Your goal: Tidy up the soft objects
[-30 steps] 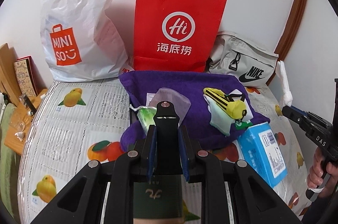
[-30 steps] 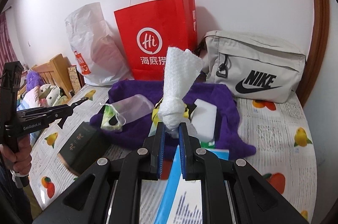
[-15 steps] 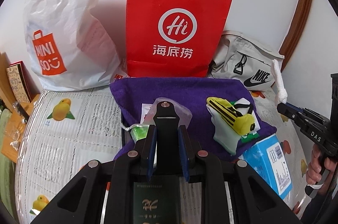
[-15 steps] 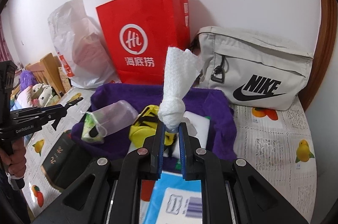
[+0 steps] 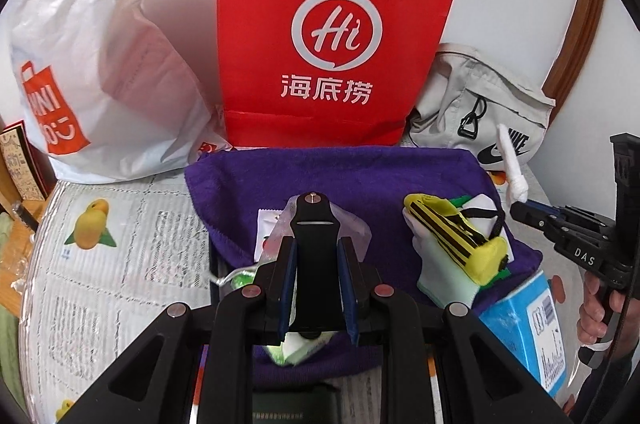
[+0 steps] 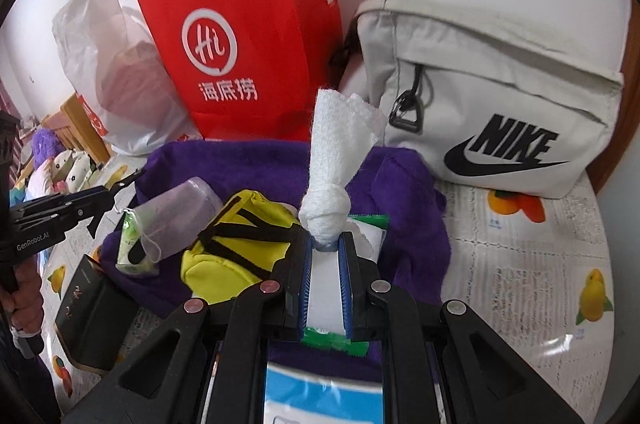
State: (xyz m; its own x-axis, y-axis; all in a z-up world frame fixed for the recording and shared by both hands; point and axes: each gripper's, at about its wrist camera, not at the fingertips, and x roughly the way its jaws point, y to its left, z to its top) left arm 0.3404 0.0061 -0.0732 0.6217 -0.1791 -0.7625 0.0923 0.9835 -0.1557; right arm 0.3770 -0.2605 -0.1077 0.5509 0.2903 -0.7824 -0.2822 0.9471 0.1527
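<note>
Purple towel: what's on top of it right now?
On the purple towel: a yellow pouch with black stripes, a translucent drawstring bag holding a green packet, and a white-and-green packet. The right gripper and its knotted white cloth cover what lies behind them.

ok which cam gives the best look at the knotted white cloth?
Right wrist: the knotted white cloth fills mid-frame, its knot pinched in the right tongs. Left wrist shows it only small, at the right edge.

- Purple towel point(image 5: 352, 183) — fuzzy cloth, past the tongs.
- Red bag point(image 5: 336, 35) — smooth paper.
- White knotted cloth point(image 6: 336, 159) — fluffy, in the right tongs.
</note>
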